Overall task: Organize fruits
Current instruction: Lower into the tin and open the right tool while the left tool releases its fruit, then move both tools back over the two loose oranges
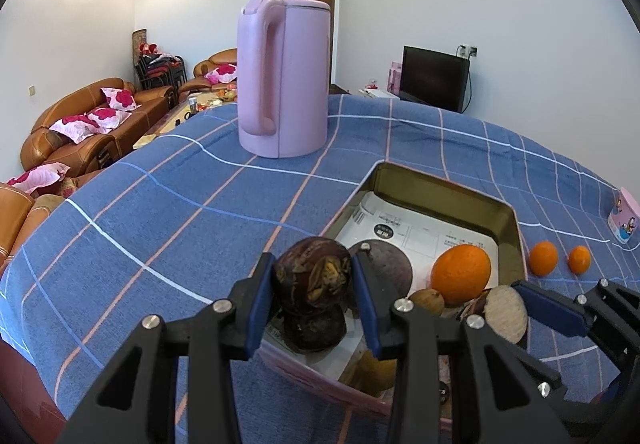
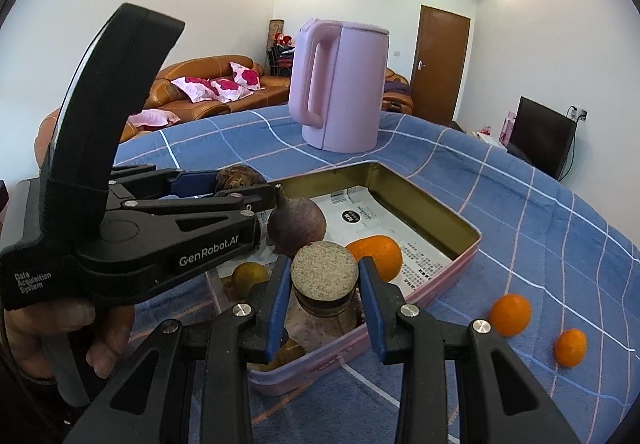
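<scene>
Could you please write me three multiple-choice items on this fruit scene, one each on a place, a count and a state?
1. Where does the tall pink kettle stand?
A. inside the tin
B. on the blue checked cloth, beyond the tin
C. on the sofa

2. How many small oranges lie on the cloth outside the shallow pink metal tin?
A. none
B. two
C. four

3. What is the left gripper doing?
A. standing open and empty
B. holding an orange
C. holding a dark brown wrinkled fruit

Answers: 1 B, the kettle rises from the cloth behind the tin's far corner. 2 B, two oranges sit beside the tin. 3 C, its blue fingers press both sides of the dark fruit.
</scene>
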`<act>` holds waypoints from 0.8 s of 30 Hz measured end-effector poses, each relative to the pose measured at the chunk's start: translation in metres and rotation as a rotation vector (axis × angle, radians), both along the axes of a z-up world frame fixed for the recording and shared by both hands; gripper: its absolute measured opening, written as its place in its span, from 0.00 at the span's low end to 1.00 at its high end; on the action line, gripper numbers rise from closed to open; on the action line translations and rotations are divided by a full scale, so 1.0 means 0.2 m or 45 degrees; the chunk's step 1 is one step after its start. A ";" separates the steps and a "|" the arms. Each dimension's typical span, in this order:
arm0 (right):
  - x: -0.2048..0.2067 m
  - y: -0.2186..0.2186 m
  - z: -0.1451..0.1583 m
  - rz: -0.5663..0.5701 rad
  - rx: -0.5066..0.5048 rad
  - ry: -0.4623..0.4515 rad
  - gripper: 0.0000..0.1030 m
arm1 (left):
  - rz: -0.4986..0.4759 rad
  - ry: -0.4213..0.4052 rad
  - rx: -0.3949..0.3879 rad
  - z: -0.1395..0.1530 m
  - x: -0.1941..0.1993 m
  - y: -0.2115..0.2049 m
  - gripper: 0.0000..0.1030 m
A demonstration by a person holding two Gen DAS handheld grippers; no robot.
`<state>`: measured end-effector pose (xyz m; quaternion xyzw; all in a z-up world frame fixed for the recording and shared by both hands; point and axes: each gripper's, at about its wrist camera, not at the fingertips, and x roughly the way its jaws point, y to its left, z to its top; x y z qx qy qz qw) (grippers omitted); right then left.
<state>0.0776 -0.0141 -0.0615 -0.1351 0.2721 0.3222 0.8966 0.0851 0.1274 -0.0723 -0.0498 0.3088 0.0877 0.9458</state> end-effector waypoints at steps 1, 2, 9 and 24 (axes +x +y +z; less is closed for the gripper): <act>0.00 0.00 0.00 0.002 -0.002 0.004 0.35 | 0.000 0.001 0.002 0.00 0.00 0.00 0.39; 0.00 0.00 0.00 0.004 -0.004 0.007 0.35 | 0.001 0.001 0.005 0.00 0.00 0.00 0.39; 0.01 0.01 -0.01 0.016 -0.009 0.023 0.35 | 0.008 0.003 0.025 -0.01 0.01 -0.01 0.40; -0.03 -0.12 0.05 -0.096 -0.092 -0.073 0.55 | -0.021 -0.071 0.023 0.10 -0.06 -0.10 0.65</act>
